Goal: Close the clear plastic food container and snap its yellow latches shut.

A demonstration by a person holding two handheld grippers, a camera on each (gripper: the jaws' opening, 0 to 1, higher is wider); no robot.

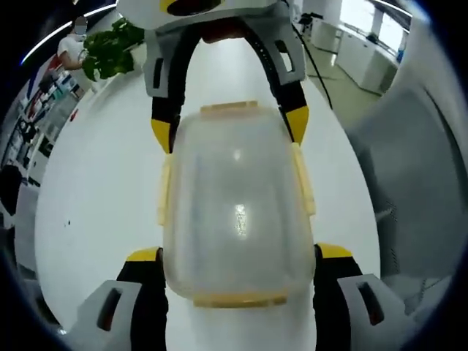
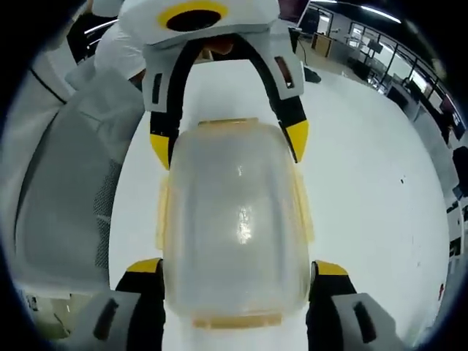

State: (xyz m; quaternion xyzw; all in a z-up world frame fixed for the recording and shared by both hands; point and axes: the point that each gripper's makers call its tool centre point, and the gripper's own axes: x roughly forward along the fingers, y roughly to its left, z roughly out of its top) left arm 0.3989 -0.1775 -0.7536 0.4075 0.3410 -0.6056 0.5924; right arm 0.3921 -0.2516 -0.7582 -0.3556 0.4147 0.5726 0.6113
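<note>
Lying lengthwise on the white table [image 1: 110,205], the container [image 1: 238,201] sits lid-on between both grippers, left gripper [image 1: 238,267] and right gripper [image 2: 238,274] each spread wide, straddling opposite ends, equally near, grasping nothing.

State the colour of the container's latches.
Yellow latches on the clear container; left gripper view.

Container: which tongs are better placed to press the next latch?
Neither clearly: left tongs and right tongs straddle opposite ends of the container alike, each nearest one yellow end latch.
</note>
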